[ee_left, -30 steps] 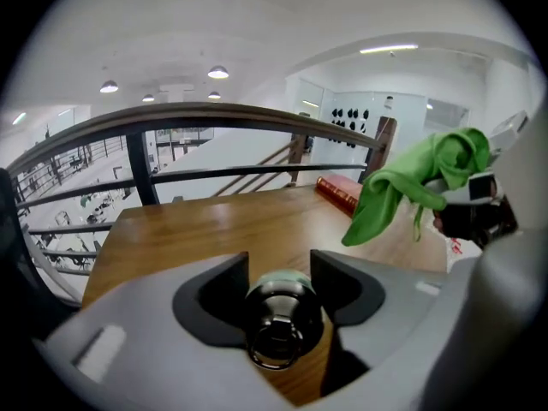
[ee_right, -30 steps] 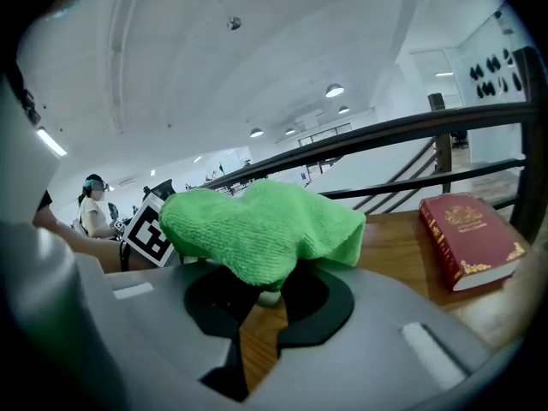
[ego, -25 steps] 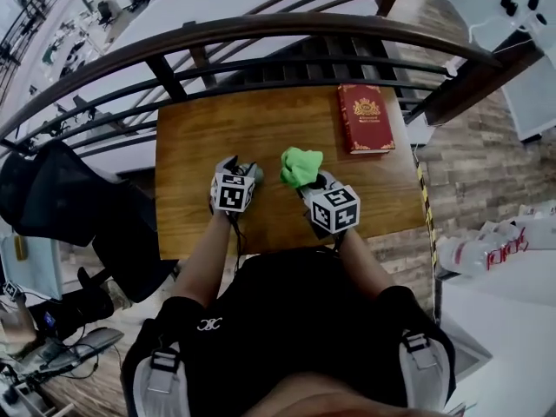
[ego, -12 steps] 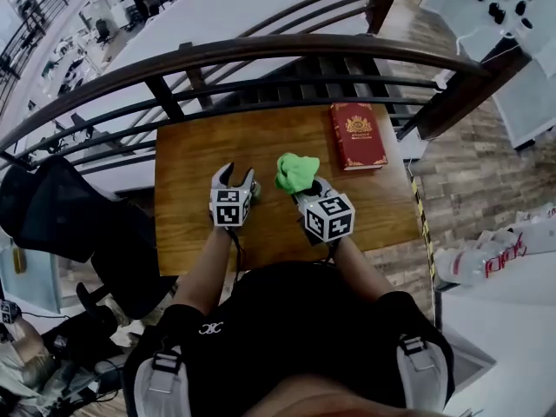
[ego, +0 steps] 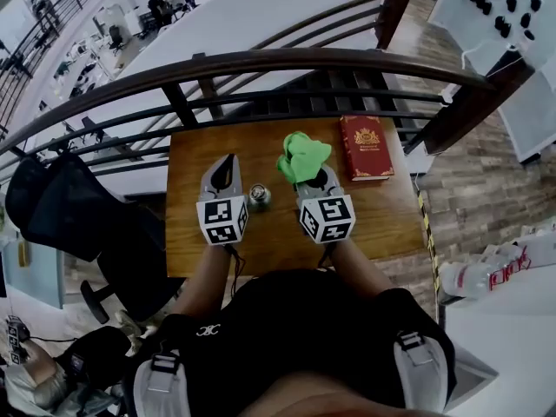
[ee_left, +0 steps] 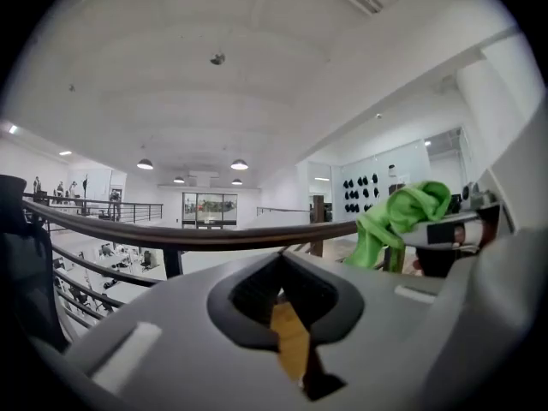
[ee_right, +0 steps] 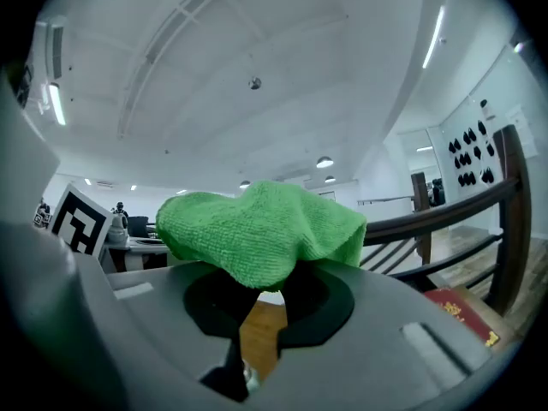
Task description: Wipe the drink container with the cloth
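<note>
L gripper (ego: 224, 165) sits left of centre in head view. Its jaws have just been closing and are now pressed together w/ nothing btwn them. Drink container (ego: 259, 195), a small can, stands on the wooden table (ego: 382, 220) just right of it, in the gap btwn the two grippers, touched by neither. R gripper (ego: 311, 177), right of centre, has its jaws clamped on the green cloth (ego: 302, 155), which bunches up over the tips. Red book (ego: 366, 147) lies flat at table's upper right, near the cloth but apart. Dark railing (ego: 261, 59) arcs across the frame above the table.
</note>
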Motion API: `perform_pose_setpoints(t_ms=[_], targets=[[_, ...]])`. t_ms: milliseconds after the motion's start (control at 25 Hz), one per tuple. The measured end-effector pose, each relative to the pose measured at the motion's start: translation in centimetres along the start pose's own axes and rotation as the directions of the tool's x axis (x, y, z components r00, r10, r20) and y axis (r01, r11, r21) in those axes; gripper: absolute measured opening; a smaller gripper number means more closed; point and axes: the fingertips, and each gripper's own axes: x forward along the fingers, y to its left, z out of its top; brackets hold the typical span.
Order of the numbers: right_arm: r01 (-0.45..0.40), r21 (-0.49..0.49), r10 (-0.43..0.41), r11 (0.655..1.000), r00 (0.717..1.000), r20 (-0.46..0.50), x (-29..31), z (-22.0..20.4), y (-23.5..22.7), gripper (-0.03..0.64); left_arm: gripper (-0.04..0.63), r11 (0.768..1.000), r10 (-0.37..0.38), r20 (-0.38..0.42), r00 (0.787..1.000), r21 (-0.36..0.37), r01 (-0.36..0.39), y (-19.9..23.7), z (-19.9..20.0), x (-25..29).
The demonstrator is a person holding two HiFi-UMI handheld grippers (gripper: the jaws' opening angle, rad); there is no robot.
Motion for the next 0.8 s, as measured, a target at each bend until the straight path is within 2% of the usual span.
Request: perform_pose_setpoints(t_ms=[280,480,800], targets=[[0.032,-0.004,-0.032,0.999,0.996,0.088,0.1,3.2,0.4,0.046,0.054,1.0,0.003,-0.03,1.0,0.006,-0.003,-0.1,1.3,-1.6],[0.043,0.001,-0.043,0.999,0.997,0.066,0.1,2.6,0.3,0.046,0.054,1.0,-0.007,-0.047,0.999,0.004,0.007,-0.4,0.8,-1.6],[0.005,-0.005,-0.005,1.0,0.999,0.042,0.4,1.9,1.0,0.046,0.054,1.0,-0.013,-0.065,0.998,0.001,0.013,-0.5,0.4,-1.6]])
